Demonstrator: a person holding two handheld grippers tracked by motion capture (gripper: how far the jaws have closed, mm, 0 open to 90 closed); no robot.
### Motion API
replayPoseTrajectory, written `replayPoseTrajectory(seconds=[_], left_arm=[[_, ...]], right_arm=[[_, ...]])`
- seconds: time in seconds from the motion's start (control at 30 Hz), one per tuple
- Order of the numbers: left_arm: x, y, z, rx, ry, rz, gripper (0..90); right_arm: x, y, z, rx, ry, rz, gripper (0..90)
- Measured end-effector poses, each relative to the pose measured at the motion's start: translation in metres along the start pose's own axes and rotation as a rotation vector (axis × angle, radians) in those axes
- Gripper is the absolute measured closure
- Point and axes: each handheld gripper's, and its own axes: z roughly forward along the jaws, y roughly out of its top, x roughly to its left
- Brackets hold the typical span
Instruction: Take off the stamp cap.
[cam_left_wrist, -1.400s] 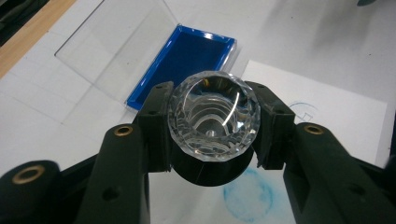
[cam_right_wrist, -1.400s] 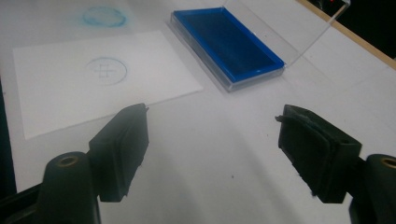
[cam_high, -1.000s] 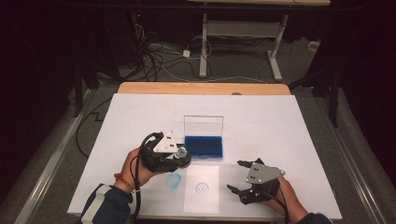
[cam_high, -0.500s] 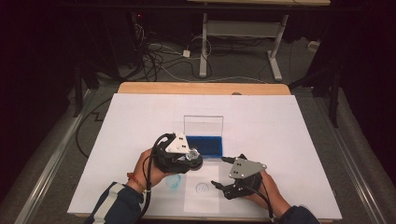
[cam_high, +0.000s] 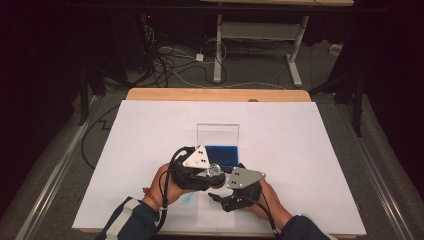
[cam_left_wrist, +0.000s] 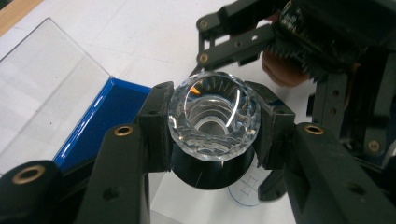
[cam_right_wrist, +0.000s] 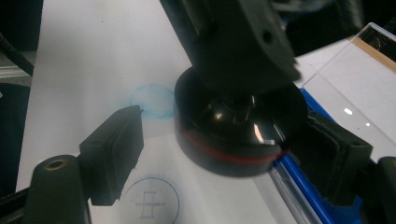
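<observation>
My left gripper (cam_left_wrist: 212, 125) is shut on a clear faceted glass piece (cam_left_wrist: 214, 114), which sits on top of a round black base (cam_left_wrist: 210, 173). In the high view the glass piece (cam_high: 214, 171) is held just in front of the blue case, above the paper. My right gripper (cam_right_wrist: 224, 154) is open, with the black base (cam_right_wrist: 233, 135) and its thin red ring between the jaws. The left pad (cam_right_wrist: 114, 149) stands well off the base, and the right pad (cam_right_wrist: 332, 158) is close by its edge. In the high view my right gripper (cam_high: 218, 199) points left under the left gripper (cam_high: 212, 173).
A blue case (cam_high: 222, 151) with an upright clear lid (cam_high: 217, 134) lies just behind both grippers. On the white sheet (cam_high: 310, 150) are a faint blue ring (cam_right_wrist: 152, 99) and a printed circle with a cross (cam_right_wrist: 151, 204). Cables and desk legs lie beyond the table's far edge (cam_high: 215, 94).
Both hands have closed in on each other: the left gripper moved right with the glass piece, and the right gripper moved left until its jaws flank the black base.
</observation>
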Motion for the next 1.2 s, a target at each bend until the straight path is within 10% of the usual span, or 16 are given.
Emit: replayPoseTrajectory(seconds=[1.2], left_arm=[[-0.0024, 0.0007, -0.0027, -0.068, -0.009, -0.027, 53.8]], right_arm=[[0.0009, -0.0014, 0.0032, -0.055, -0.032, 0.049, 37.2]])
